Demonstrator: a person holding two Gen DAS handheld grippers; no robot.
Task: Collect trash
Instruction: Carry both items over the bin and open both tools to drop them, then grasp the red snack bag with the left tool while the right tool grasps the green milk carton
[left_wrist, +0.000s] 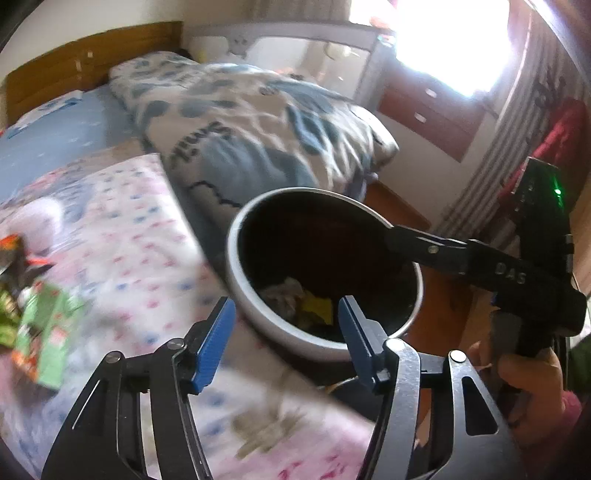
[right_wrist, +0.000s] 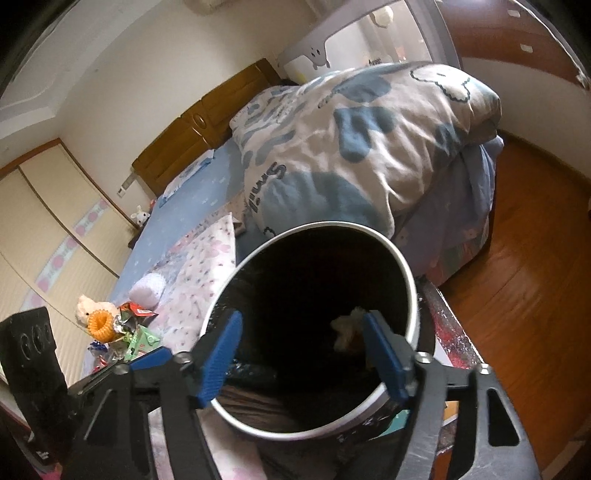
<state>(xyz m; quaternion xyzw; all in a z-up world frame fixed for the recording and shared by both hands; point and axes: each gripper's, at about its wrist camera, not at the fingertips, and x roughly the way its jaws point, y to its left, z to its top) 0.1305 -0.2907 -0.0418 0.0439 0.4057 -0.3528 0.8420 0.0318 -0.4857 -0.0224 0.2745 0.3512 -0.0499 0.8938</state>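
The round white-rimmed, black-lined trash bin (left_wrist: 325, 273) sits centre frame, just ahead of the spread, empty left tongs (left_wrist: 286, 345). The right tongs (right_wrist: 301, 354), also spread, straddle its near rim.

Black gripper (left_wrist: 286, 334) frames, blue ribbed pads (left_wrist: 216, 343), silver screws.

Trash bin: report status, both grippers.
Left gripper open, empty. Right gripper open over trash bin. Wrappers remain on bed. Nothing blocking.

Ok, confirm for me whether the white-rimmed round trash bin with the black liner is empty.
No: in the left wrist view the white-rimmed round trash bin already holds crumpled pale paper and a yellow scrap at its bottom.
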